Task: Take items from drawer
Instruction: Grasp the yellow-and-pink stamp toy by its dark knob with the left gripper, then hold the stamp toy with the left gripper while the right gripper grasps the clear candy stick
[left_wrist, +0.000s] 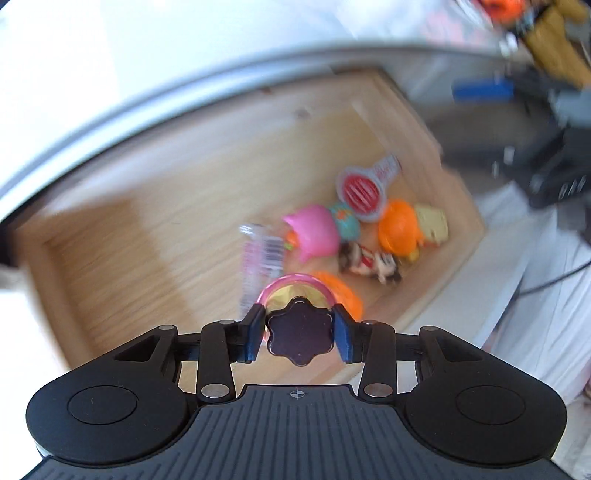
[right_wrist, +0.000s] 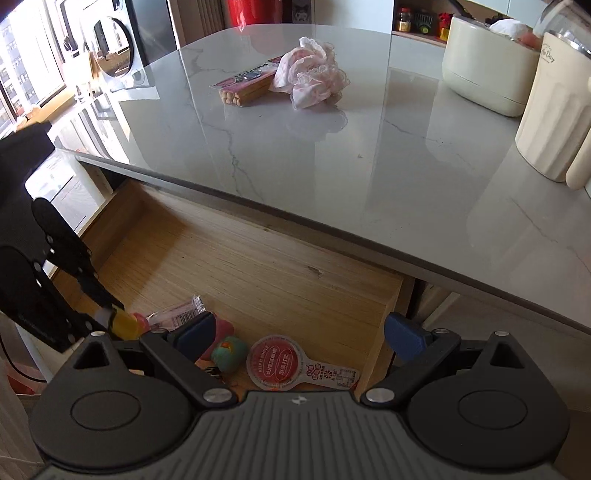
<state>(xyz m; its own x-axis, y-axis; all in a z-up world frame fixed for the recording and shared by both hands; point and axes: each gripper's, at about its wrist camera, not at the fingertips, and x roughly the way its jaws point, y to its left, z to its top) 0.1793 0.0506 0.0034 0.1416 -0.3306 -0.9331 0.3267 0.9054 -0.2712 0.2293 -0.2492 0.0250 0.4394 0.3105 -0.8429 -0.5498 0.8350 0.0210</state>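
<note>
The left claw pinches a dark flower-shaped knob with a pink ring between its blue pads, just above the open wooden drawer. Just beyond it lie small toys and a round red-labelled tag. The right claw stands spread and empty over the same drawer, with the tag right below it; farther off, on the grey worktop, rest a snack packet and a crumpled pink cloth.

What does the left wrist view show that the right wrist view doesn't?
Left wrist only: the left gripper clamping a dark flower-shaped toy with a pink ring, plus an orange toy. Right wrist only: the open right gripper, the marble countertop, the frilly pink cloth. Both: the wooden drawer and red-lidded cup.
</note>
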